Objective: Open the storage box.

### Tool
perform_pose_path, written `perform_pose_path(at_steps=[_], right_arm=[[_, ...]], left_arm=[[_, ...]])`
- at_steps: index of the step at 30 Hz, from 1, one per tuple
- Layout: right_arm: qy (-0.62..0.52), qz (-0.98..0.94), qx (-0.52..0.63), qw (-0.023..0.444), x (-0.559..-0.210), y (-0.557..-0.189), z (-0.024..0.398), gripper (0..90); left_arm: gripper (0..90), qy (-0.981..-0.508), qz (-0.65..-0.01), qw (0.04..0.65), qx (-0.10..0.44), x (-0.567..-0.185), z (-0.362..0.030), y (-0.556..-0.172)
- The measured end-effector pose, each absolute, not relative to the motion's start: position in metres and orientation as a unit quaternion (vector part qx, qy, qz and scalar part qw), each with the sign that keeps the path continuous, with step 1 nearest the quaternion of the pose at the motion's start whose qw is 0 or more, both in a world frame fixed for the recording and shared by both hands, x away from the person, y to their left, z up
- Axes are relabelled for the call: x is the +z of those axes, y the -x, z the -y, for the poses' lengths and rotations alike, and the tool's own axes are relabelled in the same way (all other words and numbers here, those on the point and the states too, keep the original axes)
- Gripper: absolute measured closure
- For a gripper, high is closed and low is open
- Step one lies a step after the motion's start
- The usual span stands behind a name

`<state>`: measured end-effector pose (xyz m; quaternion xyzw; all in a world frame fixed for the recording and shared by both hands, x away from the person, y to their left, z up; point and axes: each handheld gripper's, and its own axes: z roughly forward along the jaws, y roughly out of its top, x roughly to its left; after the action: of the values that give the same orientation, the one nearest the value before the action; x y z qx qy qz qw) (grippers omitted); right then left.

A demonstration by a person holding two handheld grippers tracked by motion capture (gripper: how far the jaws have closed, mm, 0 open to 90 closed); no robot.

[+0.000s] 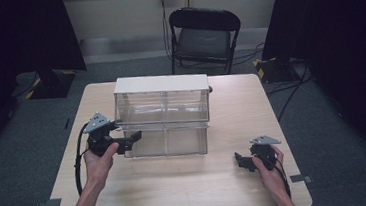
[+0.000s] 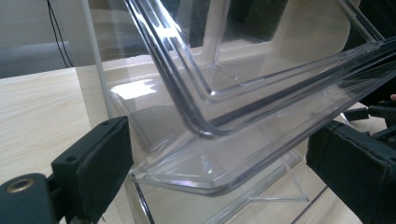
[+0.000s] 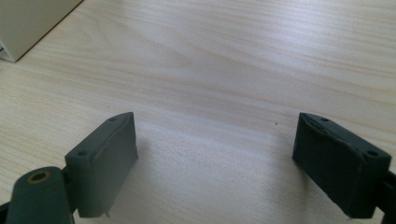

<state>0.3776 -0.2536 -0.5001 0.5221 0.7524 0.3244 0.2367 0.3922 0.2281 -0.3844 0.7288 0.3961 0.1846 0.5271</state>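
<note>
A clear plastic drawer unit [image 1: 162, 115] with a white top stands at the middle of the wooden table [image 1: 178, 183]. My left gripper [image 1: 131, 139] is at the unit's front left corner, open. In the left gripper view the front lip of a clear drawer [image 2: 243, 107] runs between the wide-apart jaws of the left gripper [image 2: 219, 158]; I cannot tell whether the pads [image 2: 100, 163] touch it. My right gripper [image 1: 240, 160] rests low over the table's right front, open and apart from the unit. The right gripper [image 3: 217, 154] has bare wood between its jaws.
A black folding chair [image 1: 204, 36] stands behind the table's far edge. Cables lie on the grey floor at the right. A white corner of the unit [image 3: 28, 23] shows ahead and to the left of the right gripper. Bare table surface lies in front of the unit.
</note>
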Motion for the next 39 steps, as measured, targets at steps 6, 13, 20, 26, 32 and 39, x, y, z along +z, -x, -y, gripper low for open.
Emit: perform_pose_path(at_steps=[6,13,20,26,32,39], right_arm=[[-0.522,-0.752,0.324,0.237,-0.5001,-0.3776,0.2536,13.0],[-0.522,-0.752,0.325,0.236,-0.5001,-0.3776,0.2536,13.0],[-0.522,-0.753,0.325,0.237,-0.5001,-0.3777,0.2537,13.0],[-0.522,-0.752,0.325,0.236,-0.5001,-0.3777,0.2537,13.0],[-0.522,-0.752,0.325,0.236,-0.5001,-0.3777,0.2537,13.0],[-0.522,-0.752,0.325,0.237,-0.5001,-0.3777,0.2537,13.0]], left_arm=[[6.0,-0.727,-0.399,0.527,0.185,-0.3844,-0.2270,-0.3919],[5.8,-0.727,-0.399,0.527,0.185,-0.3846,-0.2269,-0.3920],[5.1,-0.729,-0.398,0.526,0.185,-0.3842,-0.2266,-0.3920],[4.7,-0.729,-0.398,0.526,0.185,-0.3843,-0.2264,-0.3920],[4.5,-0.729,-0.398,0.526,0.185,-0.3844,-0.2264,-0.3921],[3.6,-0.729,-0.396,0.527,0.182,-0.3840,-0.2266,-0.3919]])
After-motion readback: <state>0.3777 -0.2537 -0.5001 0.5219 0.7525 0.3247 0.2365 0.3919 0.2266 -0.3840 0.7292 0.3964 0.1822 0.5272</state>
